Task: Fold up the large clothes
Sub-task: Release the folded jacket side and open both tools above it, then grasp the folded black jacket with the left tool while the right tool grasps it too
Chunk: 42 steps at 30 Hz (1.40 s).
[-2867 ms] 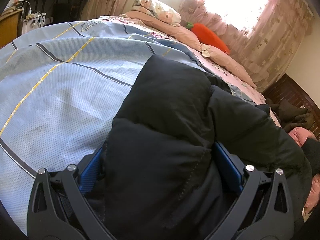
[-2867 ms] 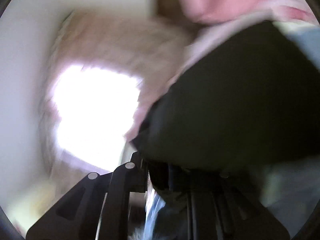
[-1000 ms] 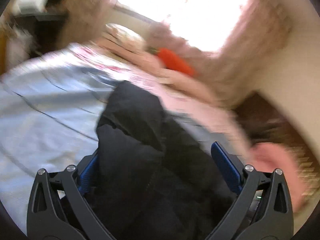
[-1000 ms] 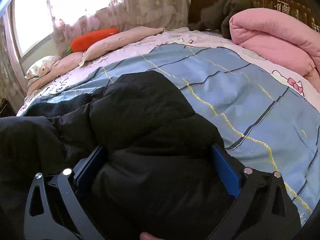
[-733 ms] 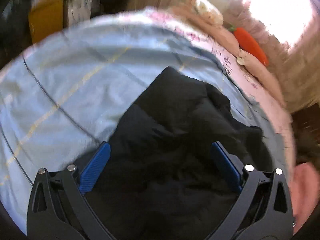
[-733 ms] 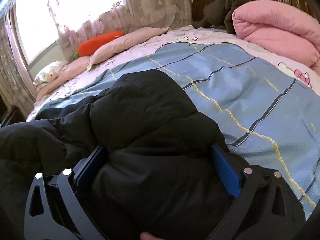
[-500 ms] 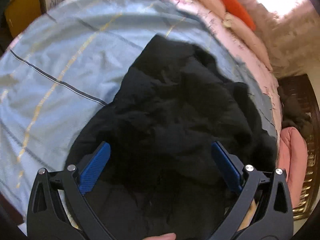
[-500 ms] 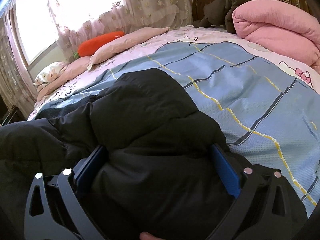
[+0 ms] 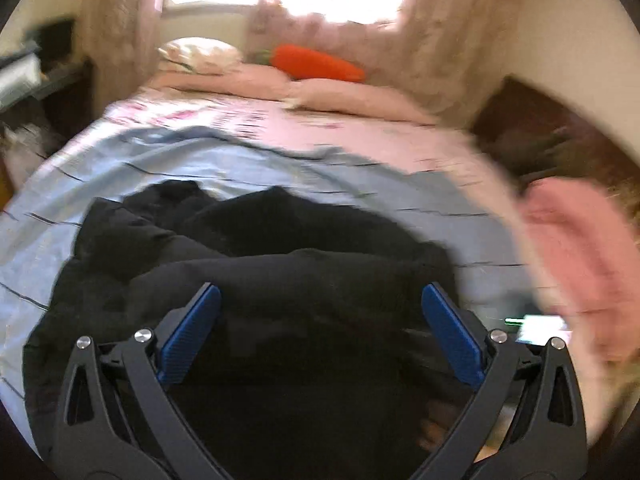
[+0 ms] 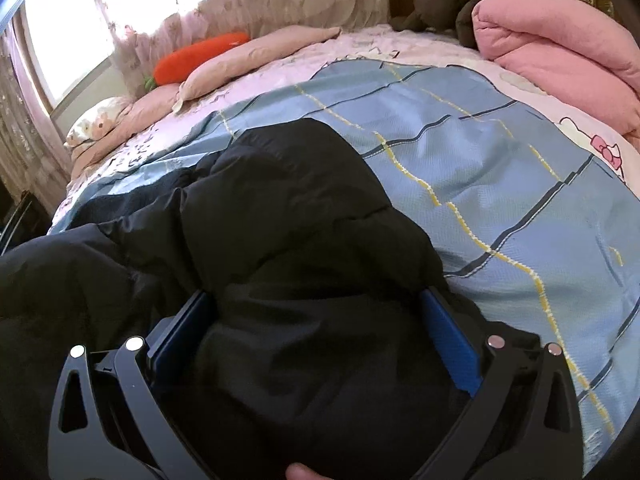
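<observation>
The bed (image 10: 500,184) carries the black coat (image 10: 288,208), heaped at its near edge. The right gripper (image 10: 318,312) stands wide with coat bulging between its fingers. The left gripper (image 9: 320,308) hangs wide above the coat.

Quick tally from both wrist views: one black puffy jacket (image 10: 288,216), bunched up near the cameras on one blue plaid sheet (image 10: 500,168). Two grippers, the left gripper (image 9: 320,320) and the right gripper (image 10: 320,320), each with two blue pads. Far side by the window: one orange carrot plush (image 10: 192,60), two long pink pillows (image 10: 256,56) and one floral pillow (image 10: 96,122). Far right there's one folded pink quilt (image 10: 560,44). One dark lump beside it, can't tell what.
</observation>
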Tool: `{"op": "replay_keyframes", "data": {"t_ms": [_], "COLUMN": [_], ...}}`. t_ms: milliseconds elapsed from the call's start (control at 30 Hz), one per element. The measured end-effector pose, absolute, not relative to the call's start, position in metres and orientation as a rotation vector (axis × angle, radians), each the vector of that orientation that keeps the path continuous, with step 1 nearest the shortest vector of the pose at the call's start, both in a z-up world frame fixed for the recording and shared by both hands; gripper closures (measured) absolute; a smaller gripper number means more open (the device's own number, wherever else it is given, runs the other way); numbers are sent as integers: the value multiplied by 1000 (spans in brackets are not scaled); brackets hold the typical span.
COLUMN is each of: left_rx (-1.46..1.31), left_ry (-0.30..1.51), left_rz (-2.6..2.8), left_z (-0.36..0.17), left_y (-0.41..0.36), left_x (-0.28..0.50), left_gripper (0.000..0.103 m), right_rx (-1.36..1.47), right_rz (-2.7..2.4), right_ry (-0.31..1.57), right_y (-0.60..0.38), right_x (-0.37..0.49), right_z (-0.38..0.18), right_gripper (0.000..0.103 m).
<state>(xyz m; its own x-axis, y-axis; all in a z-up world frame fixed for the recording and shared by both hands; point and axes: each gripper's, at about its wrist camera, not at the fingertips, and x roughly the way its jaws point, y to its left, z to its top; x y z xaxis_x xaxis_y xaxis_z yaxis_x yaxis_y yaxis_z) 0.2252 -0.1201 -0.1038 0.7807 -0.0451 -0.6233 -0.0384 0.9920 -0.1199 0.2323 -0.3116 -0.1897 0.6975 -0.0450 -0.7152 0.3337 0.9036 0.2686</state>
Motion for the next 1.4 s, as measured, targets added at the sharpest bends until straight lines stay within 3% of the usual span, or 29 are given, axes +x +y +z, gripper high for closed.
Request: {"op": "replay_keyframes", "data": {"t_ms": [133, 567, 767, 1000, 1100, 1167, 1267, 1400], "left_rx": [8, -153, -111, -72, -73, -79, -184, -617], "left_ry": [528, 450, 626, 452, 599, 586, 598, 724], "left_rz": [129, -39, -77, 28, 77, 54, 60, -9], "left_z": [-187, -205, -189, -130, -128, -121, -119, -159], "left_y": [-115, -95, -96, -55, -44, -31, -5, 50], "left_x": [256, 251, 242, 113, 104, 79, 56, 29], "left_gripper": [2, 2, 2, 2, 2, 2, 2, 2], "right_rx": [492, 368, 439, 525, 490, 500, 601, 867], "right_rz": [-152, -228, -198, -67, -62, -60, 8, 82], "right_ry": [735, 690, 781, 692, 618, 587, 620, 711], "right_y": [-327, -303, -315, -270, -247, -242, -250, -276], "right_x": [226, 226, 211, 139, 101, 74, 43, 5], "right_z": [-199, -221, -206, -132, -95, -80, -80, -117], "right_gripper": [1, 1, 1, 1, 1, 1, 1, 1]}}
